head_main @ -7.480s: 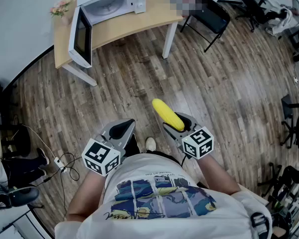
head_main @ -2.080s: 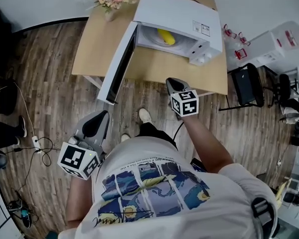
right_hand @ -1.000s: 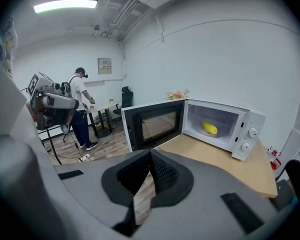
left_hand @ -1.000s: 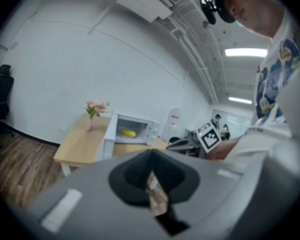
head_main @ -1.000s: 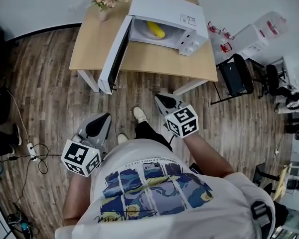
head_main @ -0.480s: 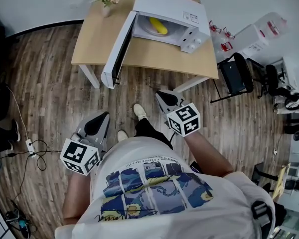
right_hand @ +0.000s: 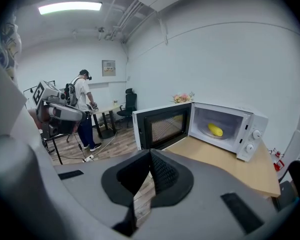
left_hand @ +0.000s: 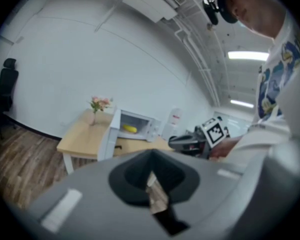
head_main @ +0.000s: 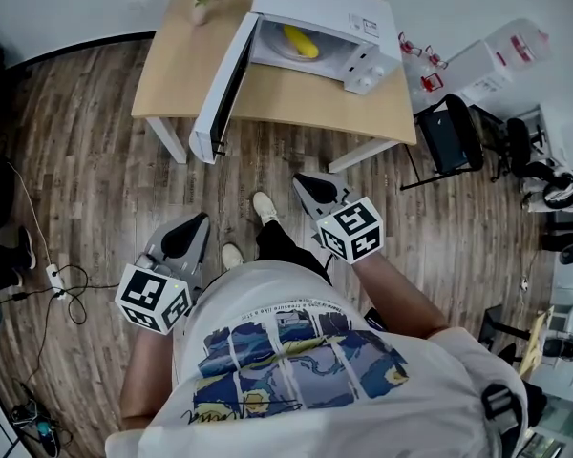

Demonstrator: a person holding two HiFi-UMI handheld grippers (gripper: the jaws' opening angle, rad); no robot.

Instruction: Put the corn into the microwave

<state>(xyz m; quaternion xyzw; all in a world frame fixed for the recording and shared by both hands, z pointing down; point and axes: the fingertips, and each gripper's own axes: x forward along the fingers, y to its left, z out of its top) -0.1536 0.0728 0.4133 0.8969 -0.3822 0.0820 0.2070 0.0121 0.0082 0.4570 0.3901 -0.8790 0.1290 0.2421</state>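
Lower left, the left gripper [head_main: 189, 229] is clenched empty; right of it, the right gripper [head_main: 312, 183] likewise. Upper centre, the corn [head_main: 300, 40] lies inside the open microwave [head_main: 325, 3]: probably light, stiff, prone to roll; best pinched mid-cob.

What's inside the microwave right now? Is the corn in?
Yes. The corn lies inside the microwave, and its door is wide open. Nothing else shows in there. In the head view, the housing covers the rear of the cavity.

No legible text, labels or numbers.
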